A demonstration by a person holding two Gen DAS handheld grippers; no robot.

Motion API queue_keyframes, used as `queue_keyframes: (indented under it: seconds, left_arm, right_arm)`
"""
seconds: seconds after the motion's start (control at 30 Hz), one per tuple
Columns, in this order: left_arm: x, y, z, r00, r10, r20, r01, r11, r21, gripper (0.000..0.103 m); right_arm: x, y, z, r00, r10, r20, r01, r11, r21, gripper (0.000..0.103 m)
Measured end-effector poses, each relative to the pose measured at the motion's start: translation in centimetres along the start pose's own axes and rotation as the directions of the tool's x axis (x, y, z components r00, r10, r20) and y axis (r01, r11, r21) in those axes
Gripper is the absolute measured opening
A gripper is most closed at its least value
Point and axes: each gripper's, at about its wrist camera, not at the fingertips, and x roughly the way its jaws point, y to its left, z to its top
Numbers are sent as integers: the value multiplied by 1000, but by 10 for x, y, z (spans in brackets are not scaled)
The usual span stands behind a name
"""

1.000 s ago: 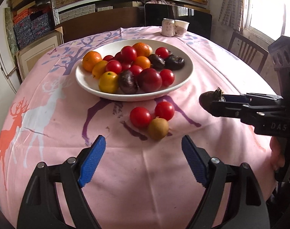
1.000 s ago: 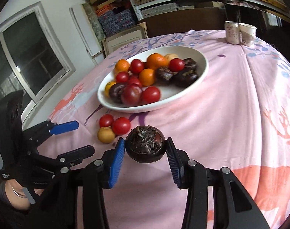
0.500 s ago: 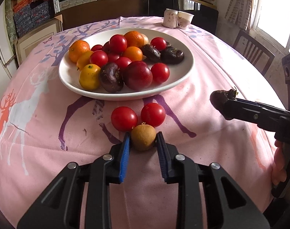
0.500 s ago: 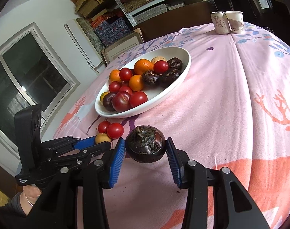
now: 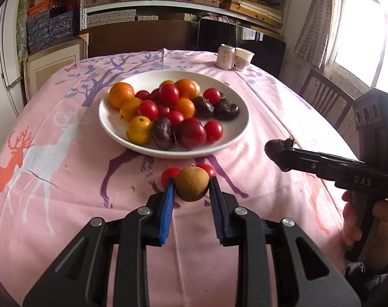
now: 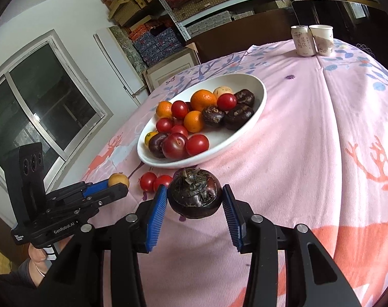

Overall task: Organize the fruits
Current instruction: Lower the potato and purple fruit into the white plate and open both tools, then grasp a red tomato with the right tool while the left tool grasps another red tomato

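Your table (image 5: 66,230) wears a pink cloth printed with deer and trees. The white bowl (image 5: 235,138) sits near its middle, piled with oranges (image 5: 121,94), red tomatoes (image 5: 168,93), plums (image 5: 190,133) and dark fruits (image 5: 226,110). At the far edge a can (image 5: 225,56) and a paper cup (image 5: 242,58) stand touching.

Your right gripper (image 6: 194,198) is clamped on a dark mangosteen (image 6: 194,195), held clear of the cloth, near the bowl's front rim. Your left gripper (image 5: 191,186) is clamped on a small brown fruit (image 5: 191,184), its blue pads pressing both sides; it hangs above the cloth in front of the bowl. Two tomatoes (image 6: 155,181) lie on the cloth just beside the bowl, touching each other.
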Motion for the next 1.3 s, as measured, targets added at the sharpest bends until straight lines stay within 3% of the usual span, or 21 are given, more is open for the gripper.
queue_keyframes:
  seconds: [0.27, 0.3, 0.33, 0.4, 0.5, 0.63, 0.8, 0.9, 1.0, 1.1, 1.3]
  left_arm:
    - [32, 11, 76, 999, 33, 18, -33, 999, 17, 27]
    - [41, 12, 83, 999, 46, 6, -46, 999, 15, 34]
    - [52, 14, 89, 998, 61, -9, -61, 998, 9, 53]
    - [65, 21, 94, 995, 92, -29, -93, 995, -21, 62]
    - [61, 36, 86, 999, 45, -31, -47, 996, -77, 64]
    - [44, 44, 54, 998, 63, -14, -64, 996, -57, 75]
    - [38, 59, 17, 995, 83, -57, -86, 995, -51, 75]
    - [40, 69, 8, 994, 78, -82, -85, 992, -94, 75]
    - [37, 71, 4, 995, 84, -59, -90, 990, -112, 76]
    - [33, 77, 3, 996, 78, -40, -83, 987, -141, 76]
    - [27, 88, 2, 999, 52, -15, -54, 977, -204, 76]
  right_arm:
    - [29, 16, 76, 998, -59, 27, 60, 998, -34, 44]
    - [38, 12, 82, 998, -67, 18, 67, 997, -23, 45]
    - [47, 8, 88, 998, -68, 3, 68, 998, -8, 45]
    - [57, -2, 91, 997, -71, -15, 72, 997, 43, 46]
    - [50, -4, 81, 999, -48, 13, 47, 997, 69, 55]
    - [35, 3, 53, 999, -46, 15, 45, 999, 29, 55]
    - [41, 17, 15, 995, -70, -67, 67, 997, -48, 56]
    - [47, 32, 10, 995, -58, -85, 51, 996, -78, 55]
    - [58, 51, 9, 988, -102, -112, 85, 985, -149, 55]
    - [76, 59, 6, 978, -110, -177, 80, 983, -168, 41]
    - [96, 62, 10, 970, -119, -214, 85, 984, -158, 34]
